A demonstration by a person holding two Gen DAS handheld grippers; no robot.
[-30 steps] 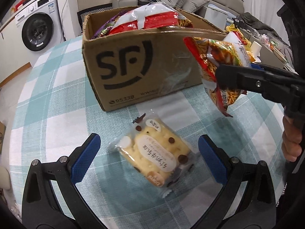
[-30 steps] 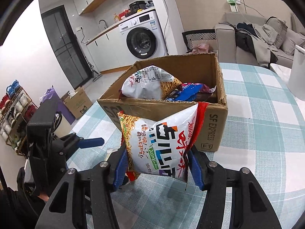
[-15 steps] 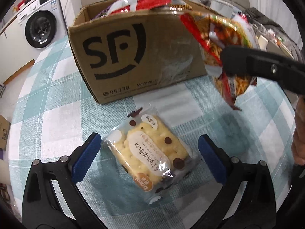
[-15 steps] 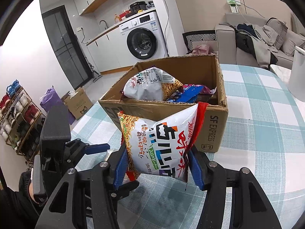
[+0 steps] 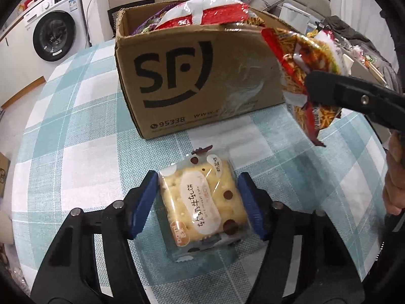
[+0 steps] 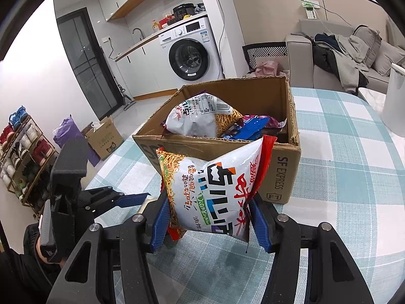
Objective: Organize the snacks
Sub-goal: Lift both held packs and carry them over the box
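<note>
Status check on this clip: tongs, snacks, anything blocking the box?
Left tongs closing, cracker pack between the pads on the table. Right tongs shut on noodle snack bag, held before the box. Box already piled with bags; nothing else blocking.

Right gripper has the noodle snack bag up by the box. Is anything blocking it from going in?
The cardboard box's near wall stands between the noodle snack bag and the opening, and the bags already inside pile above the rim. The right gripper must lift it over.

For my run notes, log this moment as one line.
left gripper: closing on cracker pack on table | right gripper: holding noodle snack bag beside cardboard box
</note>
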